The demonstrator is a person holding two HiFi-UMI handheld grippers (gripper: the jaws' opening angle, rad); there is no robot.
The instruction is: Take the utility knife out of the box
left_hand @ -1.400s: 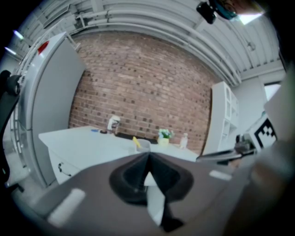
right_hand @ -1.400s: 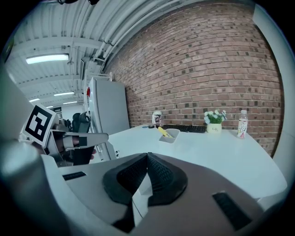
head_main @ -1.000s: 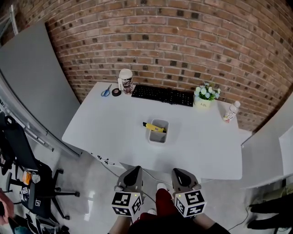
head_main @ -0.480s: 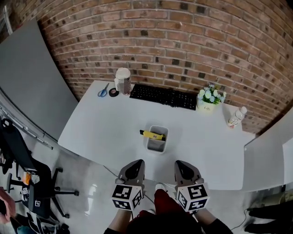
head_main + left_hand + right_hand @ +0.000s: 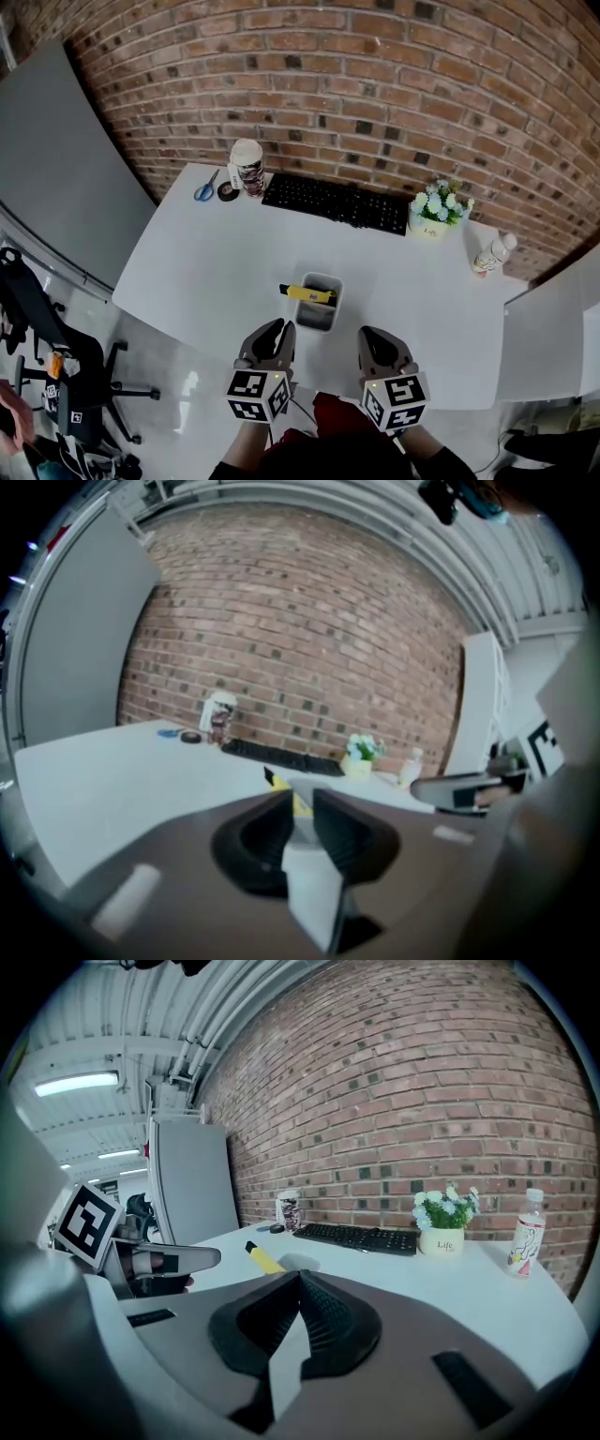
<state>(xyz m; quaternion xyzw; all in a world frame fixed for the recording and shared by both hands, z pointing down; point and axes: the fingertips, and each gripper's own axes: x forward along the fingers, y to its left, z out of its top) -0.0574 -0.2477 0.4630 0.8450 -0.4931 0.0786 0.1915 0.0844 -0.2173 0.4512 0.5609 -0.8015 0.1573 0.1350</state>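
We hold our left gripper [image 5: 270,330] and right gripper [image 5: 377,337] side by side at the near edge of the white table [image 5: 206,267]. The left fingers have just been opening a little, with nothing between them. The right fingers are closed and empty. The yellow utility knife [image 5: 307,294] lies across the top of the gray box [image 5: 320,316].

Red brick wall [image 5: 375,75] behind white tabletop [image 5: 206,253]. Grey partition panel [image 5: 56,159] at left, white panel [image 5: 553,328] at right. Glossy pale floor [image 5: 187,394]. Black office chair [image 5: 66,375] lower left. Tube light [image 5: 80,1082] lit under ribbed ceiling [image 5: 141,1016].
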